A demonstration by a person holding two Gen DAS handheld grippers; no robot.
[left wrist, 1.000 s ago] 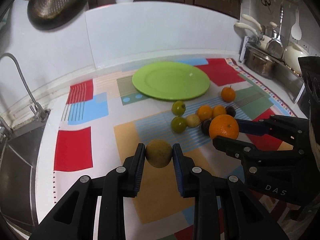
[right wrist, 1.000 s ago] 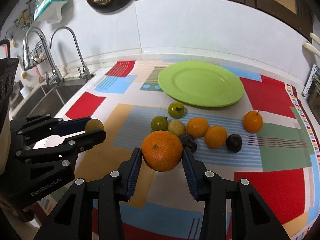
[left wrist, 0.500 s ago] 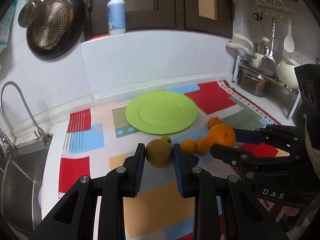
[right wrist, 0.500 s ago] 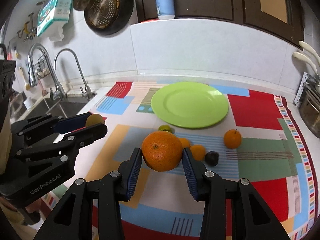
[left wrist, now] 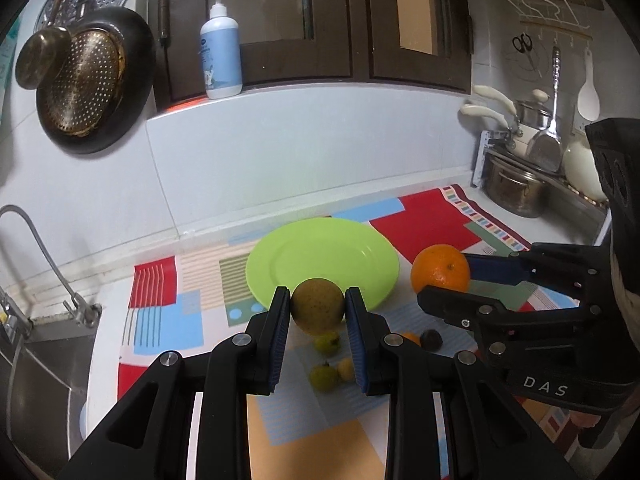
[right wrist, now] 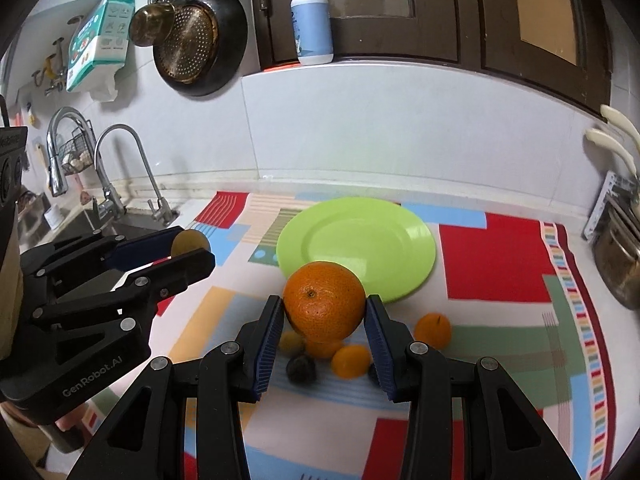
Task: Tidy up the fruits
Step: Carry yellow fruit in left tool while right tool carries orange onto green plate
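Observation:
My left gripper (left wrist: 318, 304) is shut on a brownish-green round fruit (left wrist: 317, 311), held in the air in front of the near rim of the green plate (left wrist: 320, 256). My right gripper (right wrist: 325, 312) is shut on a large orange (right wrist: 324, 306), also lifted, just short of the plate (right wrist: 360, 236). Each gripper shows in the other's view: the right one with its orange (left wrist: 440, 268), the left one with its fruit (right wrist: 190, 242). Several small fruits remain on the mat below: green ones (left wrist: 325, 376), small oranges (right wrist: 432, 330) and dark plums (right wrist: 301, 368).
A bright patterned mat (right wrist: 500, 260) covers the counter. A sink with faucets (right wrist: 120, 168) lies to the left. Pots and a utensil rack (left wrist: 520, 184) stand at the right. A pan and strainer (left wrist: 88, 84) hang on the wall, and a pump bottle (left wrist: 221, 52) sits on the ledge.
Both grippers have risen with their fruits and tilted up, so the wall and cupboards now fill more of the view. The fruits on the mat now lie lower, partly behind the fingers.

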